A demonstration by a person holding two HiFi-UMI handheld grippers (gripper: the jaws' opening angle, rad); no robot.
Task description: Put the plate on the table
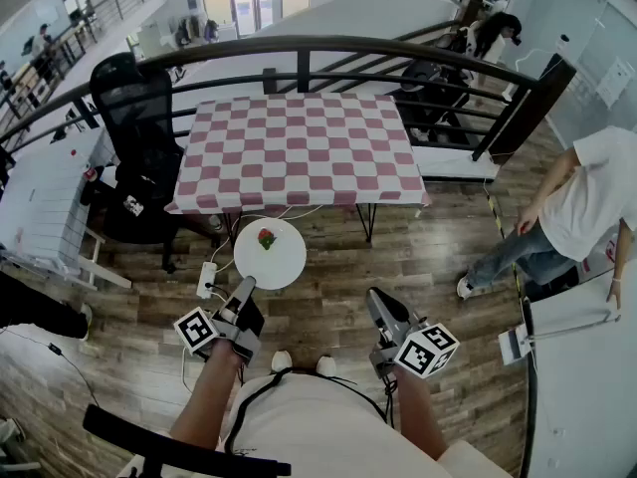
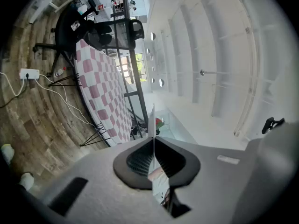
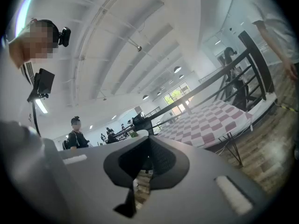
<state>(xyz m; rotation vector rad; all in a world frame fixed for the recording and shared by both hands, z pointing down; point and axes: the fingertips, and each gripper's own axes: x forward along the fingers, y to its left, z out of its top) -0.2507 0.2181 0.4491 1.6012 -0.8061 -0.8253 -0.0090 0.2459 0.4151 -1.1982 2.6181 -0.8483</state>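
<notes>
Looking down, the head view showed the left claw (image 1: 245, 287) clamped on the 7 o'clock rim of the round white plate (image 1: 277, 263), which was held off the red-and-white checkered tabletop (image 1: 299, 147), at its 6 o'clock. The right claw (image 1: 376, 302) hung empty at the plate's 4 o'clock. In the left gripper view, the jaws pinched the plate's thin edge. In the right gripper view, the jaws met on nothing.

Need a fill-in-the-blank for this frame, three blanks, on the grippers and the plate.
1. The left hand-held gripper grips the white ___ by its rim.
2. The right hand-held gripper holds ___.
3. The plate carries a small ___ item.
Missing words: plate; nothing; red.
</notes>
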